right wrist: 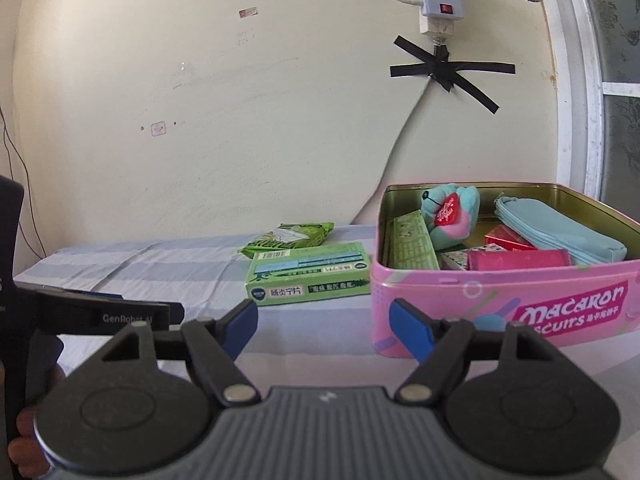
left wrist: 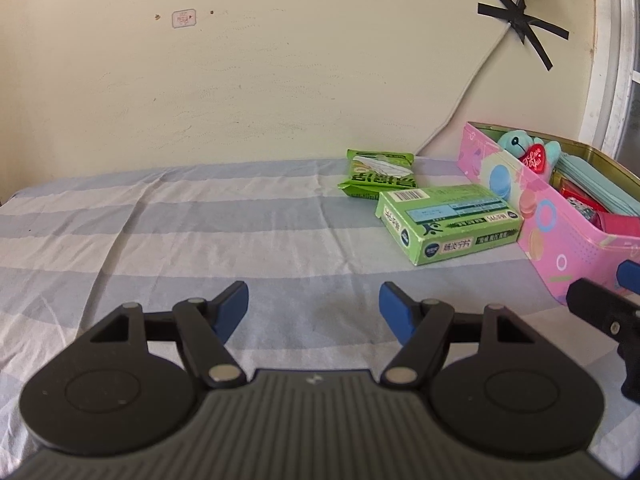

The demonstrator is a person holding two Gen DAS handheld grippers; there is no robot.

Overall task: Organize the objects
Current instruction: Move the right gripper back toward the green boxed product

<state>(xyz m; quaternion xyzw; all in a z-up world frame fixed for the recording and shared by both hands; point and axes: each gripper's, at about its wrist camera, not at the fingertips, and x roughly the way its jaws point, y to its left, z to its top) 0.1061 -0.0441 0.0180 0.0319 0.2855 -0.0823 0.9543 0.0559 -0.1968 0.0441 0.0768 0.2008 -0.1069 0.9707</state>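
A pink macaron biscuit tin (right wrist: 500,304) stands open on the striped bedsheet; it also shows in the left wrist view (left wrist: 560,240). Inside are a teal plush toy with a red heart (right wrist: 450,216), a teal pouch (right wrist: 560,232), red boxes (right wrist: 520,258) and a green box (right wrist: 412,244). A green medicine box (left wrist: 448,220) (right wrist: 308,272) lies just left of the tin. A green snack packet (left wrist: 376,174) (right wrist: 288,238) lies behind it. My left gripper (left wrist: 314,312) is open and empty, low over the sheet. My right gripper (right wrist: 324,324) is open and empty, in front of the tin's left corner.
The bed meets a cream wall at the back. A white cable (right wrist: 400,140) runs down the wall from a taped power strip (right wrist: 438,8). A window frame (right wrist: 580,80) stands at the right. The right gripper's finger (left wrist: 604,308) shows in the left wrist view.
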